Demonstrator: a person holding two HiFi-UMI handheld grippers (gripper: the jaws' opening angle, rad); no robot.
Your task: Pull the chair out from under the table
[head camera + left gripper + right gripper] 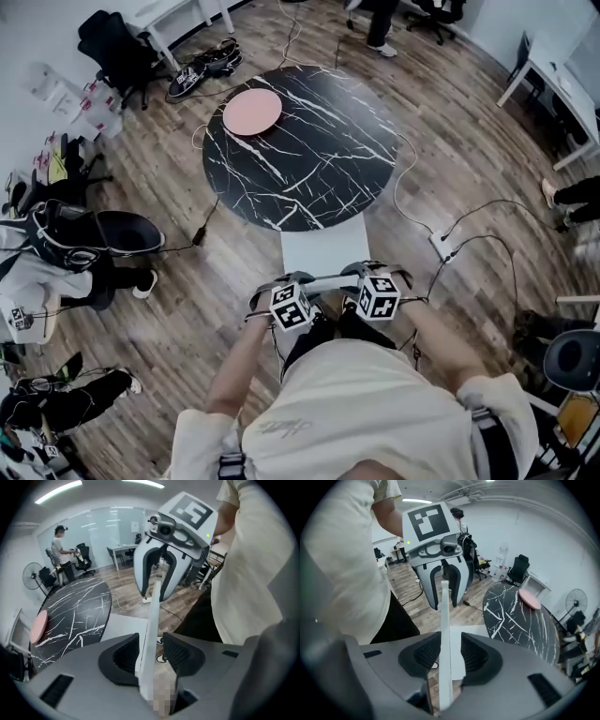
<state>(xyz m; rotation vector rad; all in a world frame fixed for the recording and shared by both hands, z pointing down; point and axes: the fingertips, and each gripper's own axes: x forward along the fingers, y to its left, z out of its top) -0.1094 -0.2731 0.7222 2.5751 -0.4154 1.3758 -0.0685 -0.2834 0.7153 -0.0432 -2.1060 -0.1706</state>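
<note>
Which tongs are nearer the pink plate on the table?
Left. The left tongs straddle the chair's top rail at the end toward the pink plate; the right tongs straddle the same rail farther from it.

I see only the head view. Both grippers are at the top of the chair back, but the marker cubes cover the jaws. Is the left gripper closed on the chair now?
Observer: No. In the left gripper view the top rail stands between the jaws of the left gripper, but a gap shows beside one pad.
Operator: And the right one?
Observer: The same. The right gripper straddles the rail with its jaws apart, and the white seat shows through the gap.
</note>
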